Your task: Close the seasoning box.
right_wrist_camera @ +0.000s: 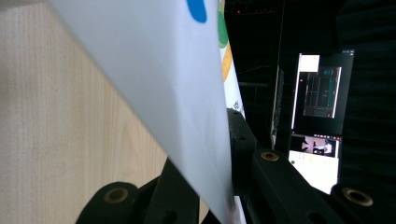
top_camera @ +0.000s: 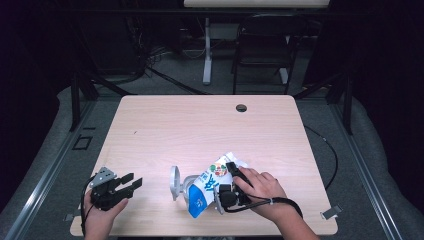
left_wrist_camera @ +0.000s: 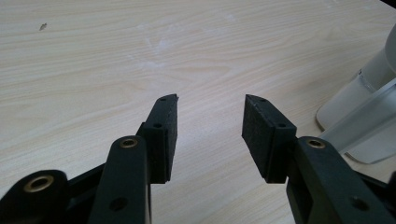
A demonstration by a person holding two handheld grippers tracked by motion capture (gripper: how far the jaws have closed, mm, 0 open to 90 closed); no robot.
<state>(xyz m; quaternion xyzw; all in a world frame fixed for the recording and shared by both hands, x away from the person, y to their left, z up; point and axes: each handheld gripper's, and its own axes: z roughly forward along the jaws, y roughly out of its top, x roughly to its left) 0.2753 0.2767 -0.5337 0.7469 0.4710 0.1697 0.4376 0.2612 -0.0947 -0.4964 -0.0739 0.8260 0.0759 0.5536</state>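
A white and blue milk carton point(top_camera: 204, 191) with colourful print is tilted near the table's front edge. My right gripper point(top_camera: 226, 183) is shut on its upper part, held by a hand from the right. In the right gripper view the carton's white wall point(right_wrist_camera: 163, 70) runs down between the black jaws of the right gripper point(right_wrist_camera: 210, 154). A white and clear plastic container point(top_camera: 176, 183) lies just left of the carton, touching or nearly touching it. My left gripper point(top_camera: 134, 180) rests at the front left, open and holding nothing. Its jaws point(left_wrist_camera: 210, 105) stand apart over bare wood, with the container point(left_wrist_camera: 369, 116) to their right.
The light wooden table point(top_camera: 200, 125) has a round cable hole point(top_camera: 241, 108) near its far edge. Behind it stand a dark chair point(top_camera: 262, 50) and a white desk leg point(top_camera: 206, 50). A lit monitor point(right_wrist_camera: 317, 126) appears in the right gripper view.
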